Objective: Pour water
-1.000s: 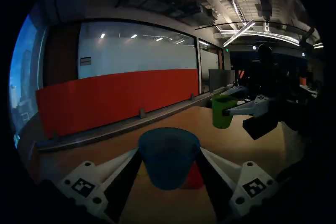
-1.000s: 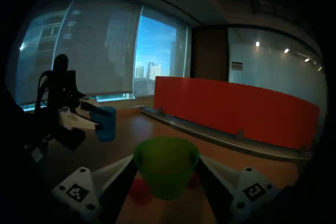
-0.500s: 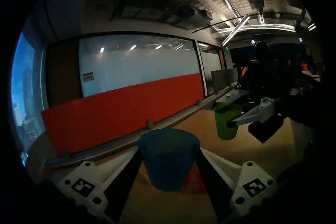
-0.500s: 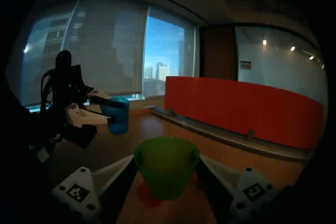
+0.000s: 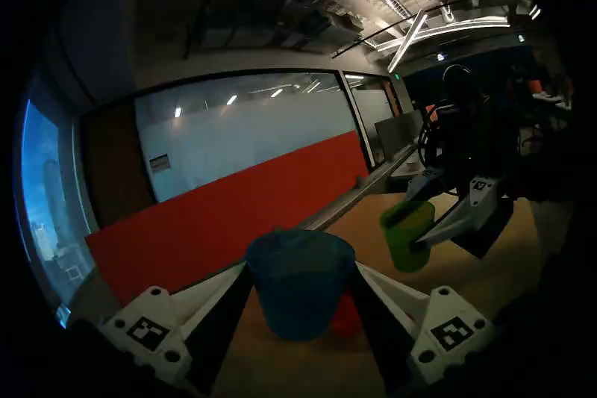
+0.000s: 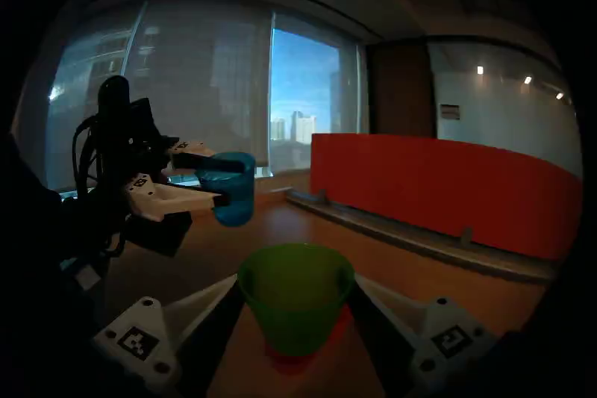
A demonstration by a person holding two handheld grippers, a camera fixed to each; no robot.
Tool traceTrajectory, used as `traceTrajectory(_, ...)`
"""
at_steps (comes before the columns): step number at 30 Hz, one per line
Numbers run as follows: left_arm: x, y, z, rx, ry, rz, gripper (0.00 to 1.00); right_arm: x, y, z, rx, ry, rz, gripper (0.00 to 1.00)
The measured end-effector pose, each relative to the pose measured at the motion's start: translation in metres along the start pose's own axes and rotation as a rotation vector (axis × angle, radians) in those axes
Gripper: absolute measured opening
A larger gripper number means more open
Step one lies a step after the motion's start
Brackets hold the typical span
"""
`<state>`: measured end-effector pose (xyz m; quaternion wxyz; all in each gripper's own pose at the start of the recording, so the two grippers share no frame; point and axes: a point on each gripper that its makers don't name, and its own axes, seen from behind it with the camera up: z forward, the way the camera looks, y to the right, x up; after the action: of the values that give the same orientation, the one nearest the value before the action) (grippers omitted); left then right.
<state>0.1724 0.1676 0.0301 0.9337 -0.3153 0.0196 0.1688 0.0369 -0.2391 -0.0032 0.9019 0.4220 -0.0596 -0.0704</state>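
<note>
Over table (image 6: 418, 278) | left gripper (image 5: 301, 278) jaws clamp blue cup (image 5: 301, 305), upright | right gripper (image 6: 296, 290) jaws clamp green cup (image 6: 296, 316), upright

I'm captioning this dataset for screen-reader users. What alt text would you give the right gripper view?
The right gripper holds a green cup over a wooden table. Farther off on the left, the left gripper holds a blue cup raised, with a red partition and a city window behind.
</note>
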Motion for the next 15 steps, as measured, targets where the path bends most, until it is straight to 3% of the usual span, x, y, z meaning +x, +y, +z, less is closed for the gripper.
traceTrajectory(15,0.024,0.000,0.007,0.013,0.018,0.150,0.85,-0.002,-0.018,0.012,0.049,0.001,0.002,0.91)
